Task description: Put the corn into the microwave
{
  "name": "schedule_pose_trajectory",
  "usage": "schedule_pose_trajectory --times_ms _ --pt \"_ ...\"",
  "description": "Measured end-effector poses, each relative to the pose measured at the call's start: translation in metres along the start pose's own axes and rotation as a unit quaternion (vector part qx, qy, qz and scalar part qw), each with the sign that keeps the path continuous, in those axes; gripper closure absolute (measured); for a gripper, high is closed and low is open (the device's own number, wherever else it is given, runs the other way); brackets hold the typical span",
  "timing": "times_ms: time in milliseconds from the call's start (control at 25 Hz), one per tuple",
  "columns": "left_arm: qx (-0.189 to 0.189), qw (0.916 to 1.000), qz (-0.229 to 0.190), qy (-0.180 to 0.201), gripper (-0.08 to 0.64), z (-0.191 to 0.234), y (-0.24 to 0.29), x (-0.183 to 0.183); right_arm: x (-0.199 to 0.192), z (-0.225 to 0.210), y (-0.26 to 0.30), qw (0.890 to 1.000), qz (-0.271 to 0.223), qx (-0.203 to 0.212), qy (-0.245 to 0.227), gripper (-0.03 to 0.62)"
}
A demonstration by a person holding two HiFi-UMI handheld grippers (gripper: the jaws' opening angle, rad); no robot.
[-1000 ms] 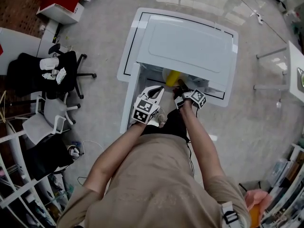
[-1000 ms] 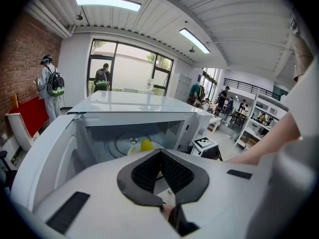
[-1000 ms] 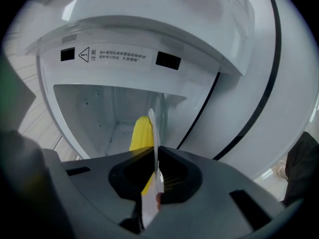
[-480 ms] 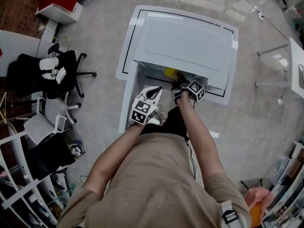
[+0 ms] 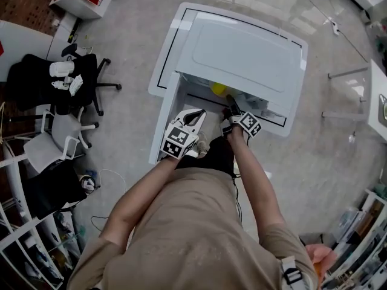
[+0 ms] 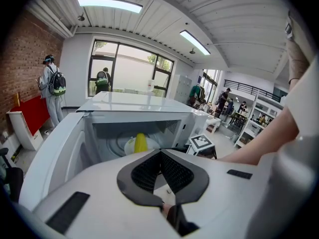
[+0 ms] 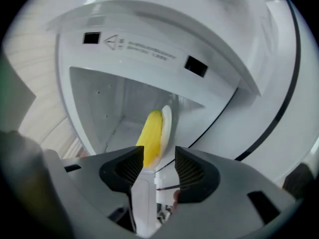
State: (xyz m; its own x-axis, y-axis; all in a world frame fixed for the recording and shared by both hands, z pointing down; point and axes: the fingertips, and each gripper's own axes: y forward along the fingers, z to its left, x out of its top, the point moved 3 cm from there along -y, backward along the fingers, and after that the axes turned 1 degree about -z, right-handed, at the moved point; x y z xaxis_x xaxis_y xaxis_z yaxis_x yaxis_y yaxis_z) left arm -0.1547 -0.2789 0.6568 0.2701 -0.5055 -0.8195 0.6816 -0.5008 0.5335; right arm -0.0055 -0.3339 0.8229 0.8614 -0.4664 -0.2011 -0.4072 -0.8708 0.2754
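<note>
The person wears a tan short-sleeved shirt point(image 5: 193, 222), its sleeves ending above the elbows. Below it is a dark garment point(image 5: 213, 154), possibly shorts. A pale strap point(image 5: 291, 275) with a dark buckle lies on the right shoulder.

The left gripper point(image 5: 197, 115) has a white moulded shell with black rectangular insets and dark ribbed pads point(image 6: 144, 172). A white cube point(image 5: 176, 141) printed with black square markers sits on it. The right gripper point(image 5: 230, 105) looks the same, greyer in shadow, with its own marker cube point(image 5: 250, 124). Its jaws have just been opening, with nothing between them.
</note>
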Motion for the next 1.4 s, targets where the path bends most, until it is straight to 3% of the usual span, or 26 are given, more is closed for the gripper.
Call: schedule_pose_trajectory --times_ms 80,160,200,240,320,360,400,600,960,1400 --pt "-0.002 1.0 -0.001 -0.003 0.555 -0.002 -0.002 0.0 -0.006 0.001 -0.008 0.995 0.022 -0.026 -0.091 0.407" --pt "-0.005 1.0 -0.004 -0.003 0.555 -0.004 -0.004 0.0 -0.013 0.002 -0.009 0.973 0.051 -0.056 -0.219 0.386" --pt "-0.006 1.0 -0.005 -0.003 0.555 -0.004 -0.005 0.001 -0.016 0.003 -0.008 0.95 0.062 -0.073 -0.298 0.371" --pt "-0.008 0.9999 -0.007 -0.002 0.555 -0.005 -0.005 0.002 -0.018 0.006 -0.007 0.919 0.068 -0.091 -0.377 0.36" --pt "-0.01 0.9999 -0.008 0.0 0.555 -0.007 -0.006 0.002 -0.02 0.011 -0.005 0.86 0.07 -0.121 -0.49 0.34" --pt "-0.011 0.9999 -0.009 0.0 0.555 -0.008 -0.006 0.002 -0.019 0.012 -0.004 0.842 0.068 -0.133 -0.518 0.334" --pt "-0.012 0.9999 -0.008 -0.001 0.555 -0.009 -0.005 0.002 -0.018 0.012 -0.002 0.832 0.066 -0.141 -0.532 0.331" --pt "-0.009 0.9999 -0.004 -0.009 0.555 -0.003 -0.006 0.001 -0.019 0.009 0.008 0.817 0.079 -0.153 -0.551 0.33" --pt "0.001 0.9991 -0.016 -0.039 0.555 0.007 -0.013 0.007 -0.009 0.003 0.024 0.805 0.088 -0.176 -0.56 0.33" --pt "-0.013 0.9992 -0.016 -0.034 0.555 -0.005 -0.007 0.011 -0.007 0.009 0.045 0.805 0.089 -0.192 -0.554 0.33"
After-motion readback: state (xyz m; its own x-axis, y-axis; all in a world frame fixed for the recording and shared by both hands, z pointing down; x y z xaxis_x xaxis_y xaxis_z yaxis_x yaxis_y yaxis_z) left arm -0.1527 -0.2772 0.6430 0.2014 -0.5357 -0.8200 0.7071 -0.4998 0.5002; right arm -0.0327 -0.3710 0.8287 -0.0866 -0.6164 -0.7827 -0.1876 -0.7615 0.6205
